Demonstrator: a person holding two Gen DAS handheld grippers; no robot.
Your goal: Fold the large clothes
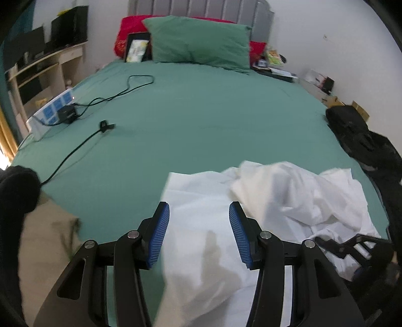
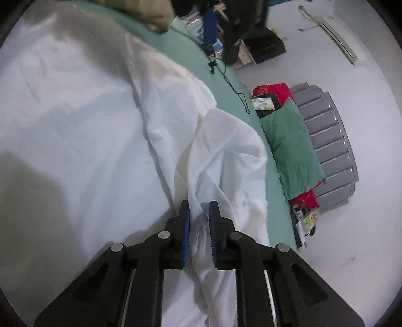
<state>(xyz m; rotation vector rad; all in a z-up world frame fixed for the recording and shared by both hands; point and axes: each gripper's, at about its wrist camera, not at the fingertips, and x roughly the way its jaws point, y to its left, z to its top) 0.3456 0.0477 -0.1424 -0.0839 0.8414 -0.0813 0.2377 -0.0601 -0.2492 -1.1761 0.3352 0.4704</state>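
White cloth (image 1: 289, 196) lies crumpled on the near end of the green bed (image 1: 201, 120), bunched toward the right side; in the right wrist view the same cloth (image 2: 75, 125) fills most of the frame, spread over the sheet with long folds. Left gripper (image 1: 198, 236) hovers over the cloth with jaws spread wide, a hanging swath of cloth running up between the blue pads (image 1: 159, 236) but no clear squeeze on it, pads look apart from the fabric. Right gripper (image 2: 199, 231) has jaws drawn close, pinching a gathered ridge of cloth between its blue pads (image 2: 186, 234); fabric drops below the fingers. Right gripper also shows at the lower right edge of the left view (image 1: 351, 249), down on the cloth, blurred. Green pillow (image 1: 198, 42) leans at the headboard (image 1: 201, 8), red pillow (image 1: 130, 27) behind it, a tablet (image 1: 138, 47) propped beside. Black cable (image 1: 83, 140) trails across the left of the bed near a power strip (image 1: 52, 110). Dark bag (image 1: 351, 125) at the right bed edge. Beige cloth (image 1: 47, 239) lower left.
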